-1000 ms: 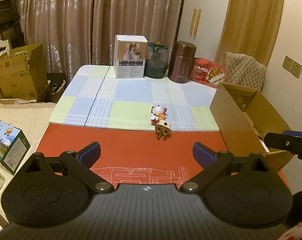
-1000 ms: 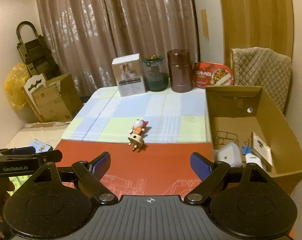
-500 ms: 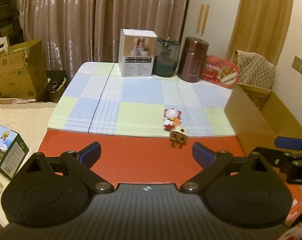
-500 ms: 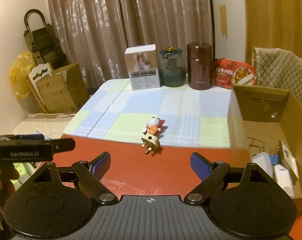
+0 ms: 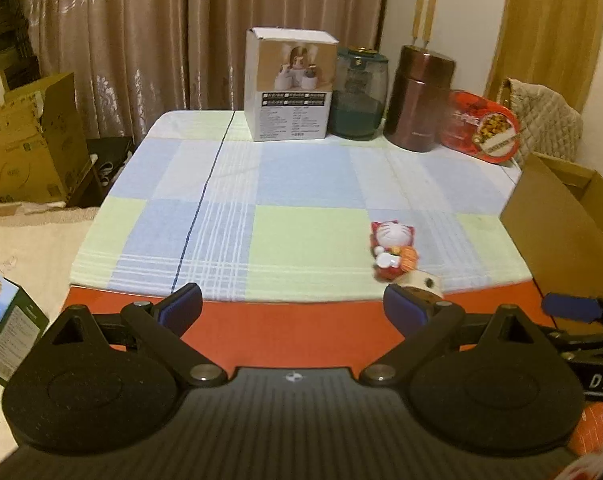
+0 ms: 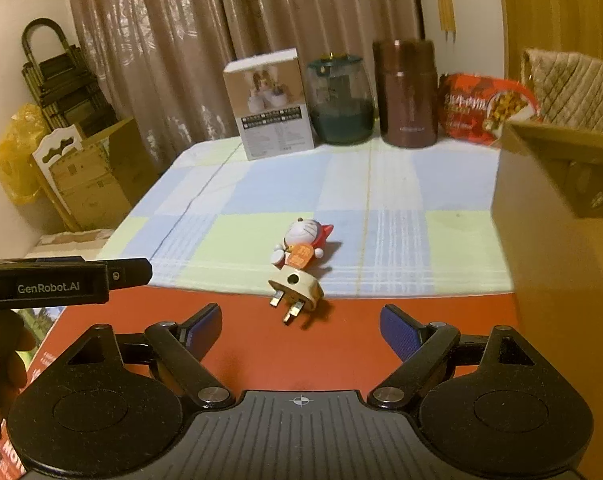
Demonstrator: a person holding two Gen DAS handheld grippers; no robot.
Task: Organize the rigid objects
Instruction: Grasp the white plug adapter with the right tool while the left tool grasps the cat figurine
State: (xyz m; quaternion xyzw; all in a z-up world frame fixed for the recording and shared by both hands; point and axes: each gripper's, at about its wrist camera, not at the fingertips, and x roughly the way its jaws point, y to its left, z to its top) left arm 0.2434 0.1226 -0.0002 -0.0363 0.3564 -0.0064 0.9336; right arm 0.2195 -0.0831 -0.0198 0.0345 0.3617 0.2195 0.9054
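A red and white cat figurine lies on the checked cloth, also in the left wrist view. A cream plug adapter with metal pins lies just in front of it on the red mat; in the left wrist view the adapter is partly hidden behind my right finger. My right gripper is open and empty, just short of the adapter. My left gripper is open and empty, left of both objects. An open cardboard box stands at the right.
At the back stand a white carton, a green jar, a brown flask and a red food pack. Cardboard boxes sit on the floor at left. The other gripper's fingers reach in at the frame edges.
Both grippers have moved forward and lower toward the figurine and adapter, which now look larger and closer. The right gripper has lined up with the adapter. Jaws stayed open.
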